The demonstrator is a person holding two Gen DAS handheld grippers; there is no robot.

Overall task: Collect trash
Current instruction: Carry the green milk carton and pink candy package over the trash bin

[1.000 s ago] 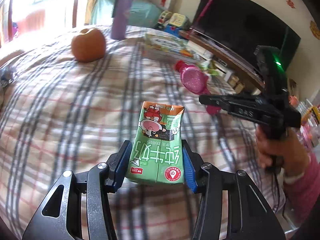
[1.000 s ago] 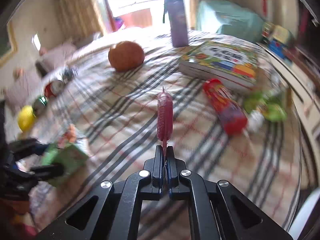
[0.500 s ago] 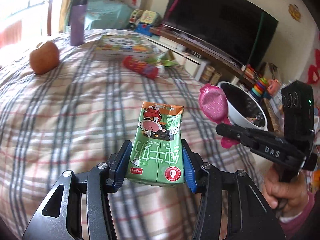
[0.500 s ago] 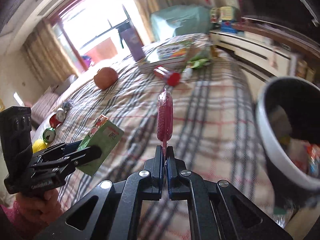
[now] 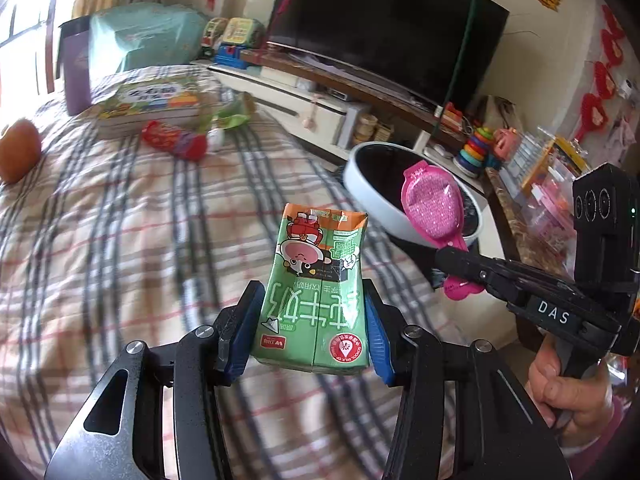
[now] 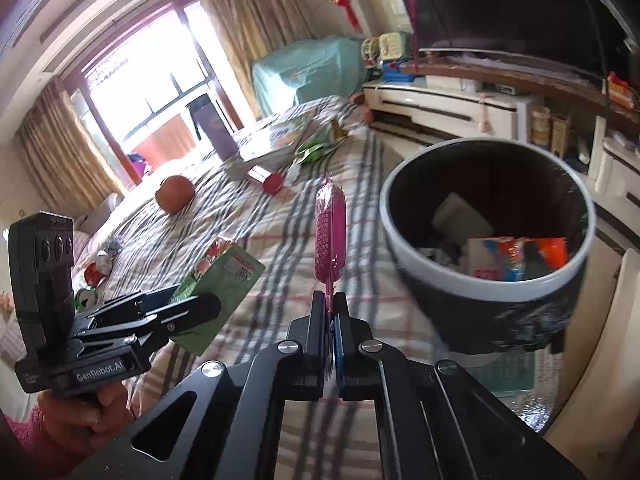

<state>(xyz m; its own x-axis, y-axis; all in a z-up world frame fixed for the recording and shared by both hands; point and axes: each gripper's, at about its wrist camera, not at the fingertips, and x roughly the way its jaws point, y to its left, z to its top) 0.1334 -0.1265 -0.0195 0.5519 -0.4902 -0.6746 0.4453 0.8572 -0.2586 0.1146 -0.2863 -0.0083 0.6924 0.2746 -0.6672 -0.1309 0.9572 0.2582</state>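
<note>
Left hand-held gripper (image 5: 312, 332): its blue pads are pressed on both sides of a green milk carton (image 5: 316, 292), held upright above the plaid bedspread (image 5: 120, 240). The carton's printed face shows only in the left wrist view; the right wrist view shows the same carton (image 6: 224, 280) from the side, with the left hand (image 6: 80, 412) and a pink sleeve beneath the gripper body.

Right hand-held gripper (image 6: 330, 312): jaws closed to a narrow slit on the tab of a pink blister-type wrapper (image 6: 330, 236), seen edge-on in its own view. The left wrist view shows the wrapper (image 5: 434, 210) face-on, oval and glittery, pinched at its lower end, with the right hand (image 5: 568, 392) on the grip below.

Beyond the wrapper stands a white-rimmed bin (image 6: 480, 280) with a black liner, beside the bed. Only the right wrist view looks into it: paper and coloured packaging lie inside. In the left wrist view the wrapper overlaps the bin's rim (image 5: 360, 168).

Farther on the bed: a red tube-shaped packet (image 5: 176, 144), a green wrapper (image 5: 232, 114), a book (image 5: 148, 104), an orange fruit (image 5: 18, 150) and a purple bottle (image 5: 76, 76). Cans (image 6: 96, 268) at the bed's left edge appear only in the right wrist view. A television (image 5: 380, 28) stands behind.
</note>
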